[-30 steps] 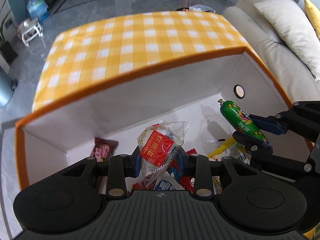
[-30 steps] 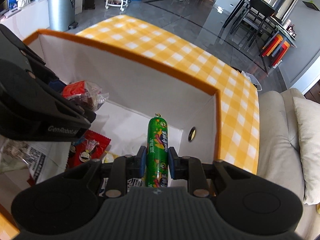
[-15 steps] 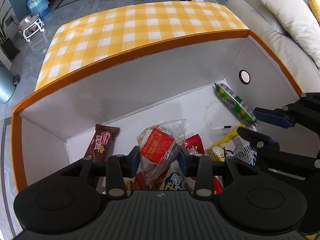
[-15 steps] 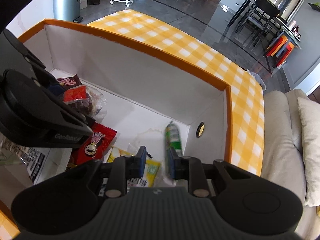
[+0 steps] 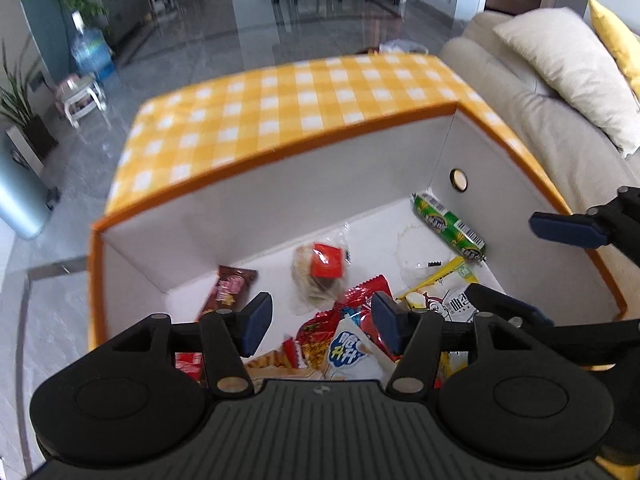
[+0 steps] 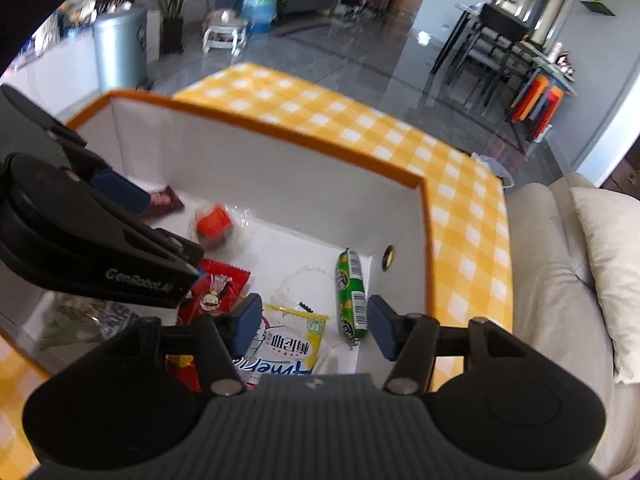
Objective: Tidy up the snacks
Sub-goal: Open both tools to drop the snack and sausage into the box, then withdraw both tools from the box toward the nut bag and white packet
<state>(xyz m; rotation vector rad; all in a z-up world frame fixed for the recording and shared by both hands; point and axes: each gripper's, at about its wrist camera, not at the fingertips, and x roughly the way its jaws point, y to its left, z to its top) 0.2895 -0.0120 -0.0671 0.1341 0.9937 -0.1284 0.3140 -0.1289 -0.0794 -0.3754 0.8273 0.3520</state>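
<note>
left gripper (image 5: 318, 326): jaws have just been opening and stand apart with nothing between them – it hangs over the near side of the box (image 5: 320, 168).
right gripper (image 6: 312, 326): same deal, jaws have just been opening, nothing pinched, it's over the box's right end.
green sausage (image 6: 351, 295): lying flat on the box floor by the right wall, just below the round hole (image 6: 388, 257), so it's already in.
clear bag with red label (image 5: 320, 272): sitting on the floor near the back wall, about mid-box, a bit blurry.
chocolate bar (image 5: 228, 292): back left, close to the back wall.
rest of the pile: red packets (image 5: 352, 320), a white-and-blue pack (image 5: 348, 354) and a yellow-and-white pack (image 6: 286, 338) heaped along the near edge.
what could go wrong: I'd guess the open fingers could snag the heaped packets if either gripper dips low on its way out – and the two grippers are close together, so a sideways swing might knock them into each other.
hard to see: the near wall of the box is hidden behind the gripper bodies, so I can't tell what's underneath the pile. Most of the print on the wrappers is too small to read.
</note>
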